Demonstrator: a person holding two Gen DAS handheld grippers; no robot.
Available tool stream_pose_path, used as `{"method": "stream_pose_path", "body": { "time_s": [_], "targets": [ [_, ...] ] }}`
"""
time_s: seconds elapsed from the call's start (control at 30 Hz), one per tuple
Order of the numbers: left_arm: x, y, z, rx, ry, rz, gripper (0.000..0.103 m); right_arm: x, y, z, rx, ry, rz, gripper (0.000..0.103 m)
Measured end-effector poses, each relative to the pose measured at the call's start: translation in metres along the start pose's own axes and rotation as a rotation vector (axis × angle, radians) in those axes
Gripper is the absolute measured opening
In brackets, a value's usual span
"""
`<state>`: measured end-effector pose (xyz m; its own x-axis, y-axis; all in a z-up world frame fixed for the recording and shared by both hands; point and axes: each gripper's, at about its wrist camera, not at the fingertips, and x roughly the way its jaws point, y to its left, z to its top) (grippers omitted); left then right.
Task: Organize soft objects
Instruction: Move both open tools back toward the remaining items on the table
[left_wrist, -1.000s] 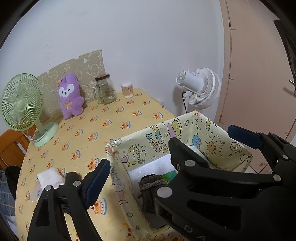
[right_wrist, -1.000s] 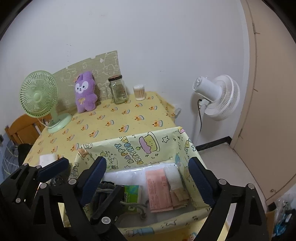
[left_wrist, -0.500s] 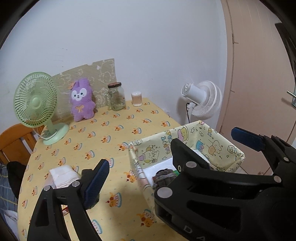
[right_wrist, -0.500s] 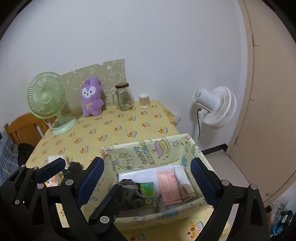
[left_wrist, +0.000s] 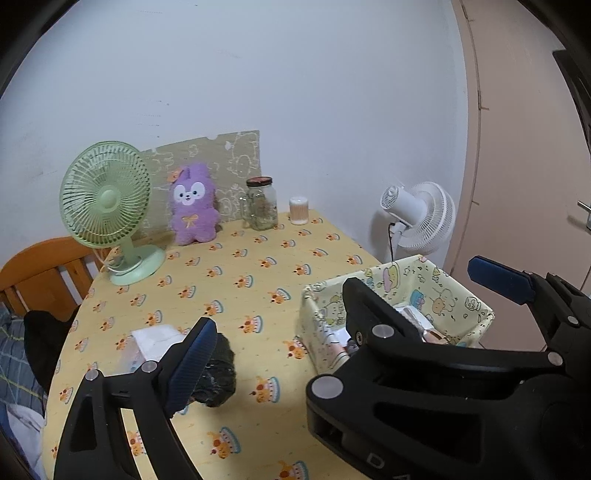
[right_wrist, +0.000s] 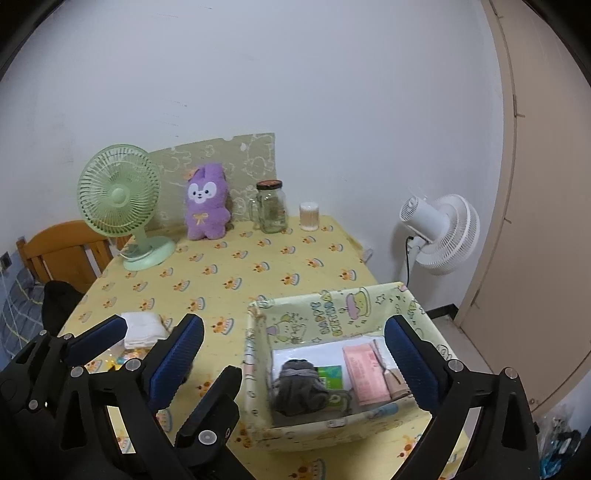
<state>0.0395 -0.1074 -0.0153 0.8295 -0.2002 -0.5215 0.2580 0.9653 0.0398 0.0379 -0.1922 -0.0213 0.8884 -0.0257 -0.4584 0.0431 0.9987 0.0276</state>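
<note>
The right gripper hangs above the near table edge with jaws spread wide and nothing between the pads; they have just been opening. Under it sits the fabric bin, holding a grey sock bundle, a green packet, a pink packet and a white sheet beneath them. The left gripper is likewise released and empty. In its own view the right gripper's black frame crosses in front and hides much of the bin's inside. Just behind the left gripper's left finger lies a dark bundle on the table, with a folded white cloth beside it, both outside the bin. Farther back stand a green fan, a purple plush, a glass jar and a small cup, lined up against a patterned board at the wall. A wooden chair stands at the table's left; a white fan stands on the floor to the right, near a door.
</note>
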Motion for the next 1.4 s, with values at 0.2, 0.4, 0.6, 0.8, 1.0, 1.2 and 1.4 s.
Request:
{"method": "stream_pose_path", "body": {
  "time_s": [0.2,0.4,0.6,0.8,1.0,1.2,1.4],
  "targets": [
    [-0.01,0.014,-0.004,-0.021,-0.012,0.019,0.093,-0.005,0.018,0.001,-0.016,-0.007,0.017,0.1],
    [-0.018,0.028,-0.009,-0.032,-0.018,0.038,0.093,-0.009,0.034,-0.002,-0.023,-0.013,0.032,0.1],
    [-0.024,0.041,-0.014,-0.047,-0.025,0.059,0.094,-0.01,0.051,-0.005,-0.031,-0.015,0.049,0.101],
    [-0.026,0.054,-0.021,-0.067,-0.027,0.081,0.094,-0.009,0.063,-0.007,-0.044,-0.012,0.068,0.101],
    [-0.028,0.066,-0.029,-0.084,-0.027,0.109,0.094,-0.005,0.077,-0.013,-0.06,-0.013,0.097,0.101],
    [-0.026,0.076,-0.039,-0.098,-0.024,0.128,0.094,0.0,0.088,-0.022,-0.068,-0.013,0.118,0.101],
    [-0.018,0.085,-0.05,-0.105,-0.016,0.143,0.094,0.012,0.097,-0.032,-0.062,0.002,0.134,0.101]
  ]
}}
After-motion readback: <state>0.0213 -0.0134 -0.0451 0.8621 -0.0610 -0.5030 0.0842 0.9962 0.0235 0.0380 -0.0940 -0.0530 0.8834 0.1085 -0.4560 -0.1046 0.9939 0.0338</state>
